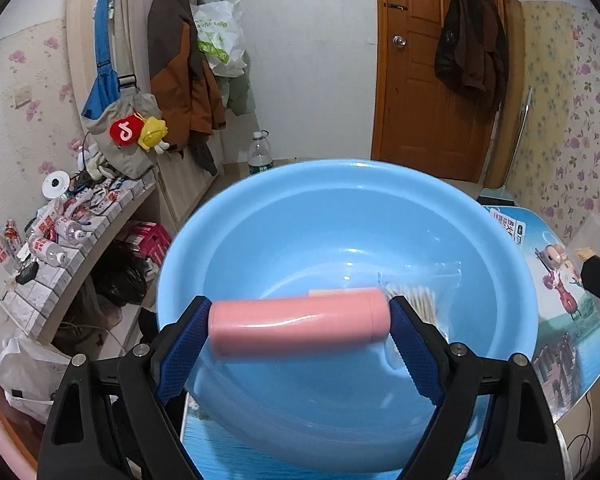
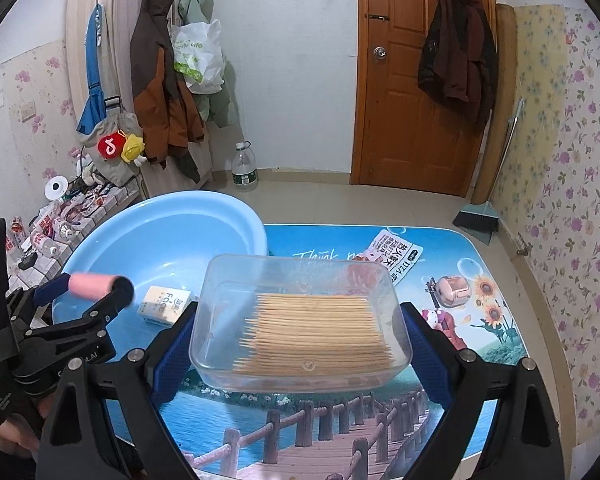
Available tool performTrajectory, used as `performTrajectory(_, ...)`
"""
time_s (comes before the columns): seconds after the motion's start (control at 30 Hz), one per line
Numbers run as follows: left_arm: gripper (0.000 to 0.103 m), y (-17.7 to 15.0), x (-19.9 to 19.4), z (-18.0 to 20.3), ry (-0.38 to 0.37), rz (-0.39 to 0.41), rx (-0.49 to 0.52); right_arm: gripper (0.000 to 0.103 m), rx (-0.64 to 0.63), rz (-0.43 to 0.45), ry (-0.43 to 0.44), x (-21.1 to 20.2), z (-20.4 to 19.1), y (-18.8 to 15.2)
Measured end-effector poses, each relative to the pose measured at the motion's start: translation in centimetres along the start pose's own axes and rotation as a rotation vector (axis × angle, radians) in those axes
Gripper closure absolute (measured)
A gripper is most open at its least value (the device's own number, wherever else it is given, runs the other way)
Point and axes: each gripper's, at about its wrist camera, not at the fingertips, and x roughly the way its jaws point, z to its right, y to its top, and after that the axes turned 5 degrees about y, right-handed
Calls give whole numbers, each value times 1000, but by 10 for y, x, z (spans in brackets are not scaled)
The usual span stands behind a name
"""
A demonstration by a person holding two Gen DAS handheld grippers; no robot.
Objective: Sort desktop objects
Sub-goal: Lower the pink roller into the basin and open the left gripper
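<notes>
Left wrist view: the left gripper point(image 1: 300, 322) pinches a pink bottle point(image 1: 300, 322) end to end between its blue fingers point(image 1: 414, 354), lying sideways above the blue basin point(image 1: 260, 208). A clear bag of sticks point(image 1: 416, 298) lies inside the basin.

Right wrist view: the right gripper point(image 2: 300, 346) squeezes a clear box point(image 2: 300, 280) of wooden toothpicks point(image 2: 316, 330), just right of the basin point(image 2: 160, 216), above the table point(image 2: 480, 344). A small tissue pack point(image 2: 166, 306) lies in the basin.
</notes>
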Motion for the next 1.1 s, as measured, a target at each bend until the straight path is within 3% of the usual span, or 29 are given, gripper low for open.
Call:
performTrajectory(0.2, 15, 0, -4, 1, 10, 11, 4, 8, 3, -7, 0, 4, 2, -2)
performTrajectory(0.27, 4, 3, -10, -4, 14, 35, -8, 8, 3, -5, 0, 4, 2, -2)
performTrajectory(0.33, 0, 7, -17, -8, 16, 61, -24, 8, 1, -5, 2, 4, 1, -3)
performTrajectory(0.53, 0, 12, -35, -18, 29, 116, -34, 8, -7, 2, 8, -1, -2, -4)
performTrajectory(1.1, 0, 6, -47, -65, 67, 117, -100, 8, -72, 3, 42, -5, -37, -2)
